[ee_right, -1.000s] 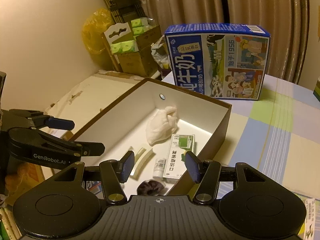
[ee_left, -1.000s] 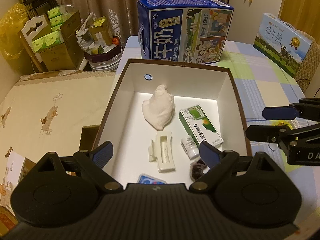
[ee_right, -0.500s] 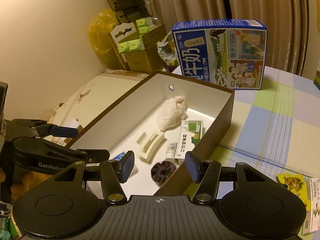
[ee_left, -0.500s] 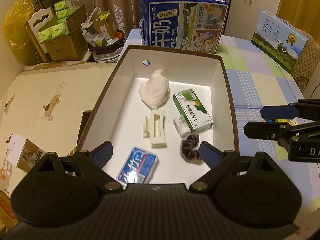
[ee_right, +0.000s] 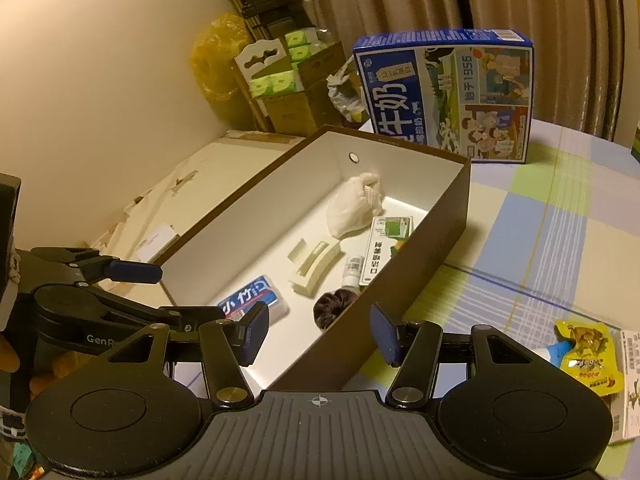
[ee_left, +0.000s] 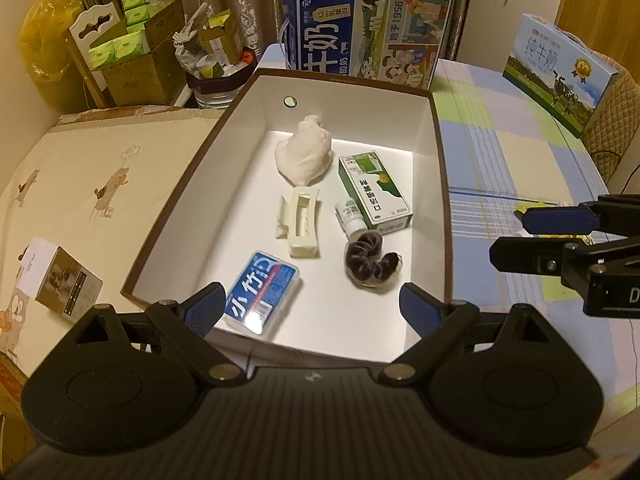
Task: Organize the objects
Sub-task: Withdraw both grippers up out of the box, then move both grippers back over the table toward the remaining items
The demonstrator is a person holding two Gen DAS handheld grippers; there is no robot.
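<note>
A brown box [ee_left: 442, 184] with a white inside [ee_right: 444, 224] holds a white cloth bundle [ee_left: 306, 156], a cream hair clip [ee_left: 301, 222], a green-and-white medicine carton [ee_left: 374, 192], a small white bottle [ee_left: 351, 218], a dark hair scrunchie [ee_left: 370, 262] and a blue tissue pack [ee_left: 262, 294]. My left gripper [ee_left: 312, 310] hangs open over the box's near edge, with nothing between its fingers. Over the box's near right corner my right gripper [ee_right: 318, 334] is open and empty too. A yellow snack packet [ee_right: 592, 356] lies on the tablecloth at the right.
A large blue milk carton box [ee_left: 366, 30] stands behind the brown box. A second milk box [ee_left: 556, 72] rests at the far right. Left of the table are a cardboard-covered surface [ee_left: 80, 184], tissue boxes [ee_left: 132, 32] and a full bin [ee_left: 216, 60].
Both grippers have drawn back toward me from the box. The blue tissue pack now lies in full view on the box floor near the front.
</note>
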